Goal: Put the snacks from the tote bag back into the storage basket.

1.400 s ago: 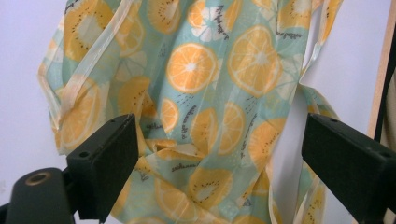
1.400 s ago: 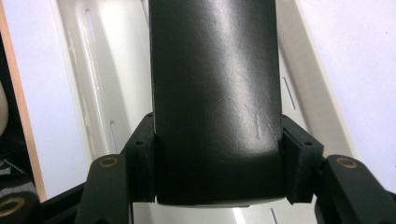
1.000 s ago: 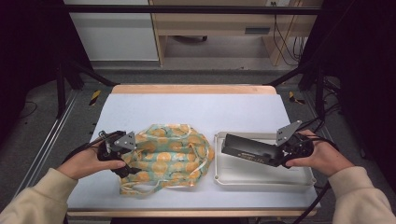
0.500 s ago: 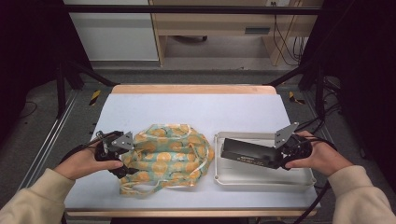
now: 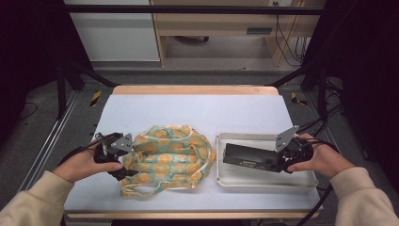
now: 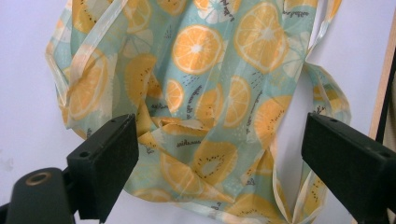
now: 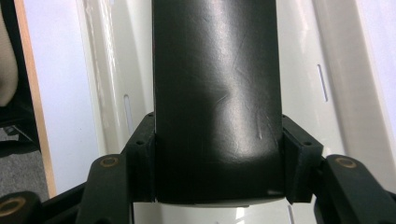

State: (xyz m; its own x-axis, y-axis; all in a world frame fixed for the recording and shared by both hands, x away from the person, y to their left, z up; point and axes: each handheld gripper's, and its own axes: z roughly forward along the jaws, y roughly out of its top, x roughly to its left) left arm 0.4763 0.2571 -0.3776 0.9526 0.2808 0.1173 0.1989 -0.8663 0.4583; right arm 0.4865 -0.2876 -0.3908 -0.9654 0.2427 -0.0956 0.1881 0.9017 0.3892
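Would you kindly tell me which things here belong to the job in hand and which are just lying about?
In the job:
- black box, clamped in the right gripper
- white tray under the box
- fruit-print cloth bag, lying between the open jaws of the left gripper

Lying about:
- yellow-and-black things on the floor, left and right of the table
- cables by the far desk

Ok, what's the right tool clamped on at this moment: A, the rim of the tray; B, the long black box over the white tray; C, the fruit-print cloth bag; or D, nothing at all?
B: in the right gripper view the right tool has both pads pressed against the sides of the long black box, above the white tray.
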